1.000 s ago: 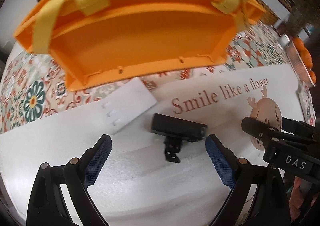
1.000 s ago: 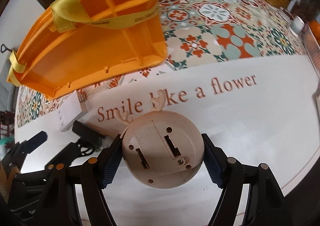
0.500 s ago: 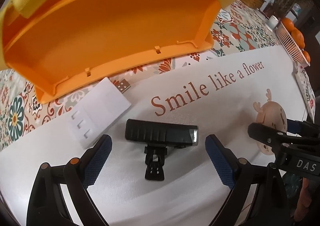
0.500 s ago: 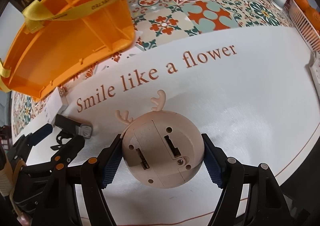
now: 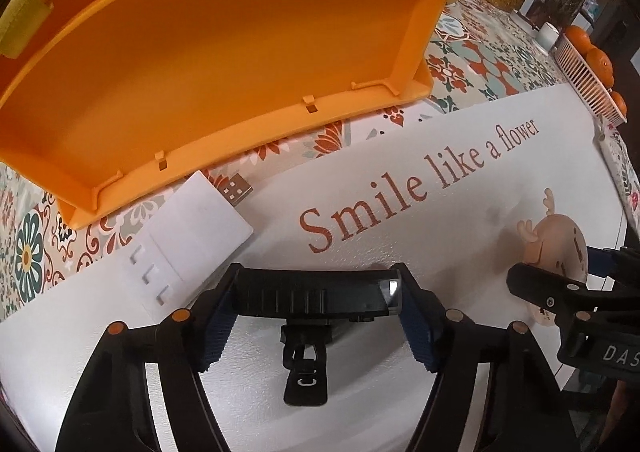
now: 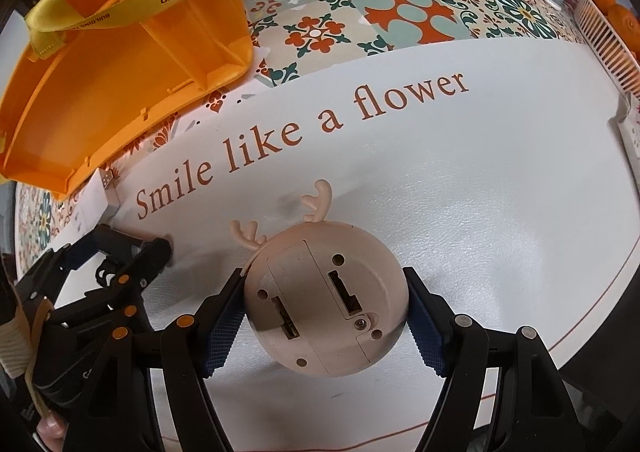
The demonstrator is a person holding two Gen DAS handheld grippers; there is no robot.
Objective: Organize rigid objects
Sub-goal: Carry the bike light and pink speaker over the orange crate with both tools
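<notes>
both tongs loaded, orange organizer waiting

and here we are, both grips on! the left gripper has just been closing, and its blue pads now sit against the two ends of the black bike light, which lies flat on the white mat just below the "smile like a flower" lettering, its mount clip pointing back toward the camera. taking it end to end looks sensible: the long body gives flat faces, and the clip stays clear. a white usb dongle lies untouched just left of the lettering, tucked against the rim of the orange organizer tray.

over to the other side: the right gripper is clamped across the round deer-antler gadget, back panel facing the camera, antlers pointing toward the lettering. pads on the widest part, so it shouldn't roll out. the tray sits beyond the lettering, compartments showing, and that's my guess for where both are headed.
</notes>
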